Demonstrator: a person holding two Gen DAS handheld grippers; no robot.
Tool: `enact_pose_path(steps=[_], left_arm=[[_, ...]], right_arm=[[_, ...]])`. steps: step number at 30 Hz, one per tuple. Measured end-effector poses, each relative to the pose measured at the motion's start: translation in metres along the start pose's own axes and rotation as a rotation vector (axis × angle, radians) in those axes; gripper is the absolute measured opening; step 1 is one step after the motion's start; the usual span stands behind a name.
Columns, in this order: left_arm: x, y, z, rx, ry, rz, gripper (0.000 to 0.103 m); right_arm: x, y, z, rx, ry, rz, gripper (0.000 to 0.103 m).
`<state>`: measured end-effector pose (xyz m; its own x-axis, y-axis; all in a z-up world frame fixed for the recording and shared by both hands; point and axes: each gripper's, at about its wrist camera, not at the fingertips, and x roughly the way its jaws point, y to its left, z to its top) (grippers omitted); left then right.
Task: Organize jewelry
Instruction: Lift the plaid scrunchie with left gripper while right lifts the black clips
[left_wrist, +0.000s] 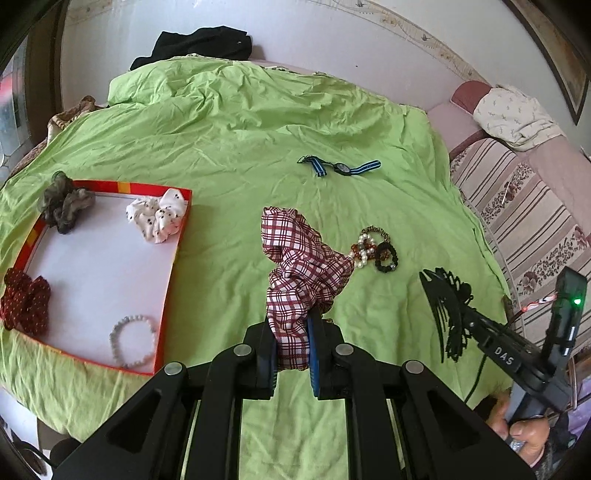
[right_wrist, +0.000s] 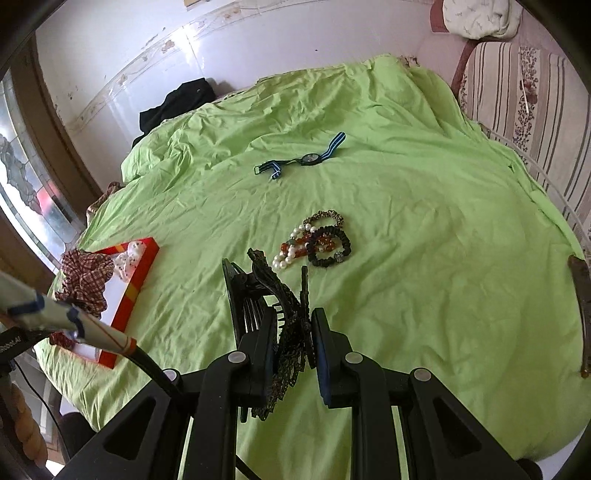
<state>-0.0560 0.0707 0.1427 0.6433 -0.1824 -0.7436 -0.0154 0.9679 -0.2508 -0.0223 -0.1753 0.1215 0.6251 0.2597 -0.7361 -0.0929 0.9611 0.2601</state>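
My left gripper (left_wrist: 291, 332) is shut on a red-and-white plaid scrunchie (left_wrist: 299, 266), held above the green sheet to the right of the red-rimmed box (left_wrist: 173, 254). In the box lie a grey scrunchie (left_wrist: 64, 203), a white dotted scrunchie (left_wrist: 159, 216), a dark red scrunchie (left_wrist: 26, 302) and a grey bead bracelet (left_wrist: 133, 339). My right gripper (right_wrist: 293, 332) is shut on a black butterfly hair claw (right_wrist: 273, 295); the same hair claw (left_wrist: 448, 310) shows at the right of the left wrist view. A pile of bracelets (right_wrist: 314, 240) and a blue-striped watch (right_wrist: 308, 158) lie on the sheet.
The green sheet (left_wrist: 236, 155) covers the whole bed. A black garment (left_wrist: 199, 42) lies at its far end against the wall. A striped floral sofa (left_wrist: 532, 221) with a white cloth (left_wrist: 513, 114) stands along the right. A hand (left_wrist: 521, 428) grips the right tool.
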Motion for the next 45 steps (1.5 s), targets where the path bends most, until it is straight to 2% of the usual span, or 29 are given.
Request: enact_pose_path(steps=[9,17,45], left_arm=[[0.008,0.004,-0.010,-0.007,0.007,-0.032,0.012],[0.016,-0.006,-0.012,0.018,0.018,-0.070,0.012],[-0.002,-0.004,-0.012,0.023,-0.012,-0.080,0.012]], right_arm=[[-0.018,-0.004,-0.009,0.011,0.005,-0.049,0.020],[-0.037,-0.020,-0.010,0.052,-0.018,-0.097,0.020],[-0.044,-0.011,-0.016,0.029,-0.013,-0.100,0.021]])
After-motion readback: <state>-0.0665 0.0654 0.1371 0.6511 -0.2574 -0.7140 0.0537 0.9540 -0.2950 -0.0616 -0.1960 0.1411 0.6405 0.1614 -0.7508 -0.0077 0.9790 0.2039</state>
